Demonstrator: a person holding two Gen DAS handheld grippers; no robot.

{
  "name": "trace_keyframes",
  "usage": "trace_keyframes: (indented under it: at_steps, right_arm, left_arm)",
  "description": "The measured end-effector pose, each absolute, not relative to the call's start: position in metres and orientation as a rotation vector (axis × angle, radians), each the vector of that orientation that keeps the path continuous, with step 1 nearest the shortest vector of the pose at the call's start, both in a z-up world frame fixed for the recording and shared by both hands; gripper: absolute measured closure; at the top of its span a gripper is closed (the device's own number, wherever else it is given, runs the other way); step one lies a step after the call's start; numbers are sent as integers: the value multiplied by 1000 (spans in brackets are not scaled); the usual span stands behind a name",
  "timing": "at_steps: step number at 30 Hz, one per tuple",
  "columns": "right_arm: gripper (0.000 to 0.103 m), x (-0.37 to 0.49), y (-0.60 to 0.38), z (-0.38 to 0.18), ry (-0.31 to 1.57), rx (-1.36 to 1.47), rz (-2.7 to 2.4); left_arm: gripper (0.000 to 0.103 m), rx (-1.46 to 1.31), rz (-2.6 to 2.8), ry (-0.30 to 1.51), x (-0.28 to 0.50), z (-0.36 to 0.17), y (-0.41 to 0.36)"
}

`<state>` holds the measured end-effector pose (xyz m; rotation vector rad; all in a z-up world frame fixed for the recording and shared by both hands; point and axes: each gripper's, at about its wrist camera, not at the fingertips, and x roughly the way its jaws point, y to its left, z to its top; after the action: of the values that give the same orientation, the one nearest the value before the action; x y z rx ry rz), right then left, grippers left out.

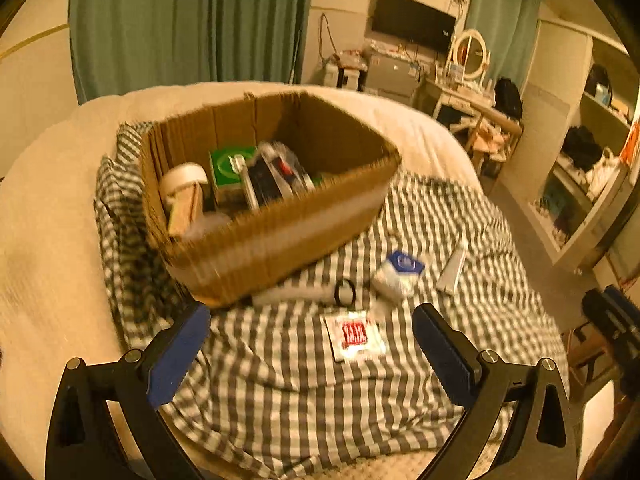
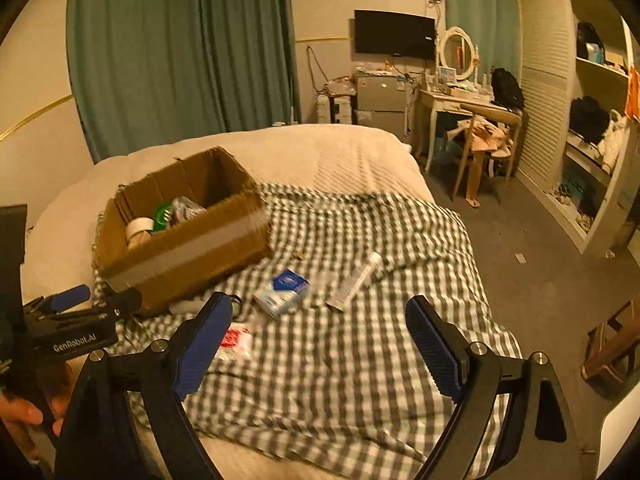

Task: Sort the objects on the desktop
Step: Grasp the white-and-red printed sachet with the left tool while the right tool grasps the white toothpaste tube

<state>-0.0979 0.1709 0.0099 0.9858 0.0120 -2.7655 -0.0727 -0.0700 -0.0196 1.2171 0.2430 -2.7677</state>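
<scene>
A cardboard box (image 1: 280,232) (image 2: 192,248) sits on a checked cloth (image 1: 320,392) (image 2: 340,360) on a bed, holding a tape roll (image 1: 184,178), a green box (image 1: 230,164) and other items. In front of it lie a white cylinder with a black ring (image 1: 308,294), a blue-and-white packet (image 1: 398,274) (image 2: 282,292), a tube (image 1: 454,268) (image 2: 356,280) and a red-and-white sachet (image 1: 354,338) (image 2: 234,342). My left gripper (image 1: 312,344) hangs open above the sachet. My right gripper (image 2: 320,336) stands open over bare cloth, right of the sachet. The left gripper also shows at the right wrist view's left edge.
The bed's cream cover (image 2: 320,156) surrounds the cloth. Beyond the bed stand green curtains (image 2: 180,48), a wall television (image 2: 394,34), a dressing table with round mirror (image 2: 456,94), a chair (image 2: 484,148) and open shelves (image 2: 596,128). A person's hand (image 2: 24,412) holds the left gripper's handle.
</scene>
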Motion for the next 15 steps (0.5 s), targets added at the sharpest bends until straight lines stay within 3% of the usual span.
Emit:
trace_keyframes:
  at_steps: [8, 15]
  right_arm:
    - [14, -102, 204, -44, -107, 1121, -2737]
    - [14, -117, 211, -91, -119, 1241, -2705]
  left_arm:
    - [0, 1310, -2676, 191, -87, -79, -42]
    - [0, 1457, -2597, 282, -123, -134, -29]
